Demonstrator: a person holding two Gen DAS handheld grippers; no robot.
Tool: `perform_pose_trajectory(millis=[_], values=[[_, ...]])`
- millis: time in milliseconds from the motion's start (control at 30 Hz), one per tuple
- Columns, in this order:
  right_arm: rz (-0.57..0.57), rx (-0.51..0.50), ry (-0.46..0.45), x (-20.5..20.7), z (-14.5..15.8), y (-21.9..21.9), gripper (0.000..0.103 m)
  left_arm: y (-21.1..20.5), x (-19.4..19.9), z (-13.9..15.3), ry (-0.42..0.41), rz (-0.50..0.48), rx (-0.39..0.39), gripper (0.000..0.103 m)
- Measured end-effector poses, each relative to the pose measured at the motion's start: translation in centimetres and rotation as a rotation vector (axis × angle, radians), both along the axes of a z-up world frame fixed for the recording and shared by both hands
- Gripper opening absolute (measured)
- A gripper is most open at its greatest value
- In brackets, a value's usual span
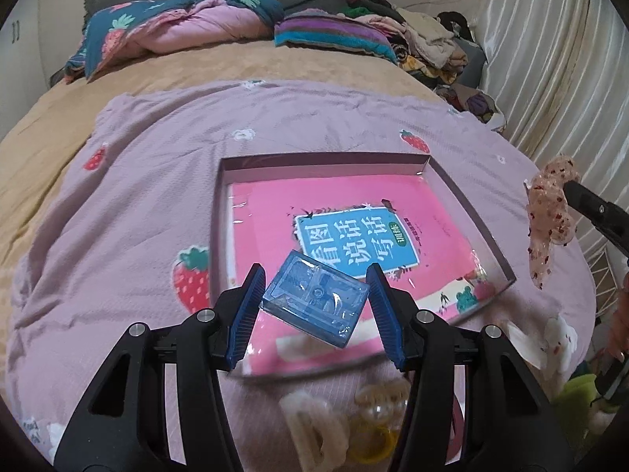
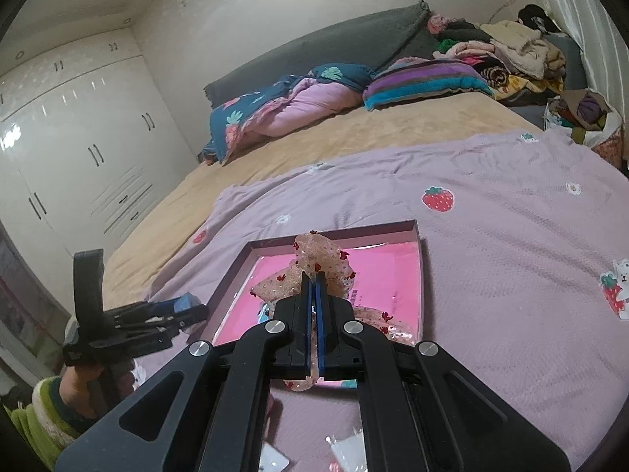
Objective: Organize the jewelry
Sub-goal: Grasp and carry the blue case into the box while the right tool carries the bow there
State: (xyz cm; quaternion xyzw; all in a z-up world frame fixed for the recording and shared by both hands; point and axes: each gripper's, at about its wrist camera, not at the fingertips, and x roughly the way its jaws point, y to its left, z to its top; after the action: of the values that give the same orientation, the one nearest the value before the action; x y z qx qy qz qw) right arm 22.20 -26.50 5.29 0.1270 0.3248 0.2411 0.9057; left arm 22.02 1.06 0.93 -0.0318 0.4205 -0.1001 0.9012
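- On the wide bed we see a tan sheet (image 1: 243, 67), and over its near part a lilac quilt printed with red strawberries (image 1: 149, 196).
- At the head of the bed lie a bunched pink and teal duvet (image 1: 177, 23), a striped purple and turquoise pillow (image 1: 334, 35) and a heap of mixed clothes (image 1: 424, 39) by the pale curtain (image 1: 558, 51).
- Along the far wall in the right wrist view stands a glossy white wardrobe with dark handles (image 2: 78, 145).
- We find a shallow mauve cardboard box lid (image 1: 468, 192) lying open side up on the quilt, with a pink book bearing a blue title panel (image 1: 275, 220) flat inside it.
- Our left gripper (image 1: 314, 299) hangs above the near end of that lid, its blue-padded jaws partly apart and pressed on two sides of a small clear blue plastic case (image 1: 314, 303), which sits tilted between them, clear of the book.
- Our right gripper (image 2: 314, 314) has its jaws fully closed on a sheer pink ribbon bow flecked with red (image 2: 318, 263), held in the air over the lid; the bow's loops fan out past the fingertips and a tail hangs below.
- On the quilt at the near edge lie cream hair claws (image 1: 310, 421) and a yellowish ring-shaped piece (image 1: 373, 444), blurred behind the left gripper's frame.
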Motion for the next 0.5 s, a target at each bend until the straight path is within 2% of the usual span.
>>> perform_pose_trajectory(millis=[500], values=[[0.003,-0.020,0.088,5.3,-3.0,1.6,0.001,-2.4,3.0,-3.5,0.064,-0.026,0.040,0.045]])
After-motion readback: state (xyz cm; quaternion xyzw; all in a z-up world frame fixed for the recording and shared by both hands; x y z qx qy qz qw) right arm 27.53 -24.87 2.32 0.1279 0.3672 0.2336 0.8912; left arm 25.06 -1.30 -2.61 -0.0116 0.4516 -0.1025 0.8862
